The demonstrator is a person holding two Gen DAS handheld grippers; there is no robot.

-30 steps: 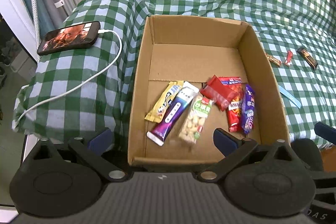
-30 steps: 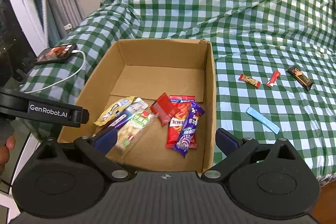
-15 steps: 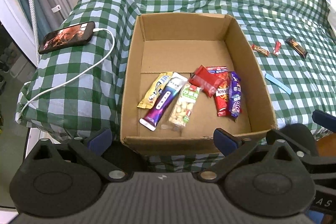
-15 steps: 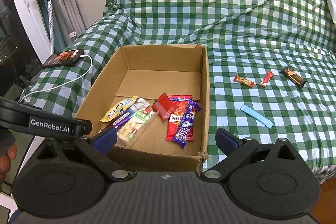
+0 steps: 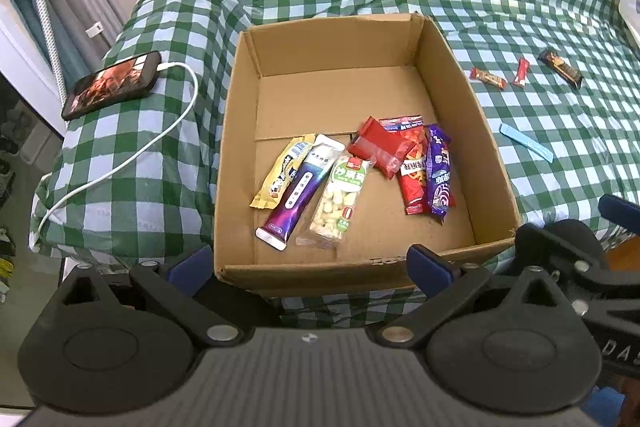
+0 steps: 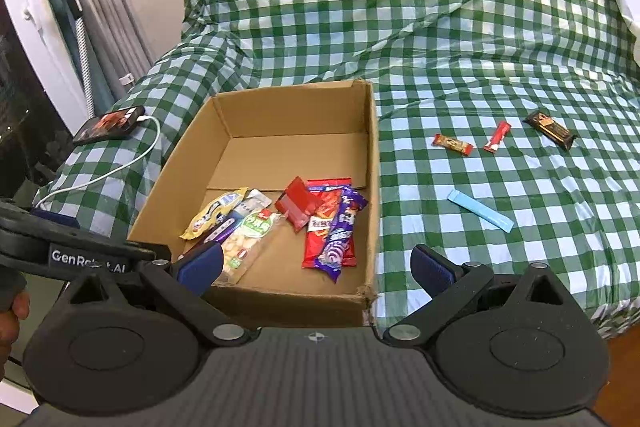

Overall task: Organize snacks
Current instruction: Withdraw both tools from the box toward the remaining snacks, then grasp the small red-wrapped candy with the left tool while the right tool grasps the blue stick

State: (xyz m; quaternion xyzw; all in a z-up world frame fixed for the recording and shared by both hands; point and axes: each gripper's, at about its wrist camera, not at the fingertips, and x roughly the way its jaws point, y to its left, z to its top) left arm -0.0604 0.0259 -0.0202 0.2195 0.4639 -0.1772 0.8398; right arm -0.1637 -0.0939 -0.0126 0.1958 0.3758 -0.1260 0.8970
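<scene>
A green checked bedcover (image 6: 440, 27) holds an open cardboard box (image 6: 374, 163) with six snack packets inside. Four small snacks lie on the cover to its right, the blue stick (image 6: 480, 211) nearest. They look light, thin and crinkly, best pinched across the middle. Left gripper (image 5: 310, 261) and right gripper (image 6: 316, 265) hover wide apart, empty.

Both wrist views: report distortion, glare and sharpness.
Left wrist view: fisheye bends the box walls outward; wrappers sharp, glare on the purple pack. Right wrist view: the checked cloth curves toward the edges; bright, even light, sheen on its folds, dark corners.
</scene>
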